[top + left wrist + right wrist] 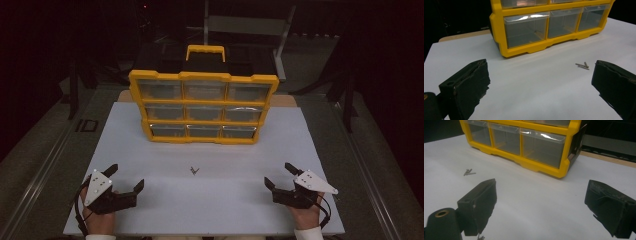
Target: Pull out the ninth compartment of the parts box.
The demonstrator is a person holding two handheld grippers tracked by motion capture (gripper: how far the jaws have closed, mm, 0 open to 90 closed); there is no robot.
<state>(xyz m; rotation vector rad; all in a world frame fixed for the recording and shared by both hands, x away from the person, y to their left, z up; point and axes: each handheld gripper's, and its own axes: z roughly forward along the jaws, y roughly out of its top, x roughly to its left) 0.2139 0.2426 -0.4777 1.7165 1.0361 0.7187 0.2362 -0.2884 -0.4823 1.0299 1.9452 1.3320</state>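
A few small grey metal screws [194, 171] are seen lying loose on the white table top [225, 200], roughly midway between the two tongs and a little farther from the person than either. The left gripper [124, 177] is held near the table's near-left corner, jaws spread wide, nothing between them; in the left gripper view the screws [582, 65] lie ahead, just inside the right-hand jaw, apart from it. The right gripper [280, 176] is held near the near-right corner, likewise released and empty; the screws [468, 172] are seen ahead and left of its jaws. Beyond the screws a yellow plastic organiser cabinet with clear drawers [202, 106] stands upright, well apart from both grippers.
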